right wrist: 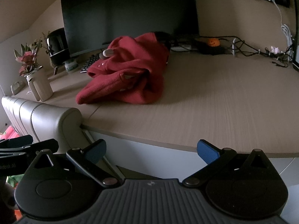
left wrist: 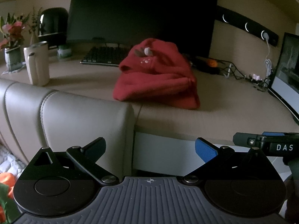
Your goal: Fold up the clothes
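On the desk, near its front edge, lies a red garment, crumpled into a loose heap with folds bunched at its right side. Small pale decoration on its upper part; details too blurred to read. Behind the garment: dark monitor, with a keyboard just behind and left of the heap. Left of the garment, well apart: beige mug, then a vase of flowers and a dark rounded speaker further back. Right of the garment, toward the wall: tangle of cables and a small orange pumpkin figure. In front of the garment, below desk level: padded chair back. Left gripper: jaws spread apart, nothing between them, short of the desk edge. Right gripper: likewise spread, empty, well clear of the garment.
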The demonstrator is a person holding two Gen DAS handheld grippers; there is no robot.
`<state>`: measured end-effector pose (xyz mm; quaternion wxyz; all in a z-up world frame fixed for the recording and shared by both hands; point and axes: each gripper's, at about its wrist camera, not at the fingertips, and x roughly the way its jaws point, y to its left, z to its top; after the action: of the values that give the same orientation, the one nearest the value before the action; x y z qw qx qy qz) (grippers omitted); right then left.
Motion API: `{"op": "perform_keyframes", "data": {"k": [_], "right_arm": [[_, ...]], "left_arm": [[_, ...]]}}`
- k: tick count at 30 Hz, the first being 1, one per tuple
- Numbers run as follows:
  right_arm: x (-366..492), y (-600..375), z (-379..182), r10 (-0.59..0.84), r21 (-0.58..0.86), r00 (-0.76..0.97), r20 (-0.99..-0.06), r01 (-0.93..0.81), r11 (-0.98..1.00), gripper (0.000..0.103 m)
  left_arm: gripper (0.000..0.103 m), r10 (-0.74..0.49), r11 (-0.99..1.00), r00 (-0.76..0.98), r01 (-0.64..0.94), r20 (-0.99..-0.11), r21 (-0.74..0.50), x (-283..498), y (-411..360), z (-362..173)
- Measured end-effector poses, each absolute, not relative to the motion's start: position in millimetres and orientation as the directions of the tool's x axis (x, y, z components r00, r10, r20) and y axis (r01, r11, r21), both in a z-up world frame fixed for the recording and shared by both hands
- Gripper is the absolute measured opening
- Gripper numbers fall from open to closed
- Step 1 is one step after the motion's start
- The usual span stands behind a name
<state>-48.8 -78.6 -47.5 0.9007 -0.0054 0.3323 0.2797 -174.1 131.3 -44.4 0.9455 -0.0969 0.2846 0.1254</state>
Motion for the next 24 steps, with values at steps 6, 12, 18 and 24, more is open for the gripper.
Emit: {"op": "perform_keyframes", "data": {"k": [6,12,18,24], "right_arm": [[-45.7,-79.8,-49.6,0.503,0.184,0.616,-0.607,-0.507,0.842,0.103],[-41.8,-82.1,-52.1,0.504,0.192,0.609,-0.612,-0.504,0.842,0.103],[-39.3,-85.1,-53.7,0.505,0.199,0.608,-0.612,-0.5,0.843,0.103],[-35.3,-87.7,-55.0,0.506,0.204,0.606,-0.614,-0.498,0.843,0.103]], "left_arm": [[0.103,0.183,0.95,0.805,-0.293,-0.564,-0.11,-172.4,129.5,-44.6],[0.103,0.185,0.95,0.798,-0.295,-0.573,-0.105,-169.2,128.0,-45.4],[0.103,0.179,0.952,0.8,-0.287,-0.573,-0.103,-166.5,125.1,-45.4],[0.103,0.179,0.955,0.8,-0.28,-0.573,-0.093,-163.1,120.4,-45.3]]}}
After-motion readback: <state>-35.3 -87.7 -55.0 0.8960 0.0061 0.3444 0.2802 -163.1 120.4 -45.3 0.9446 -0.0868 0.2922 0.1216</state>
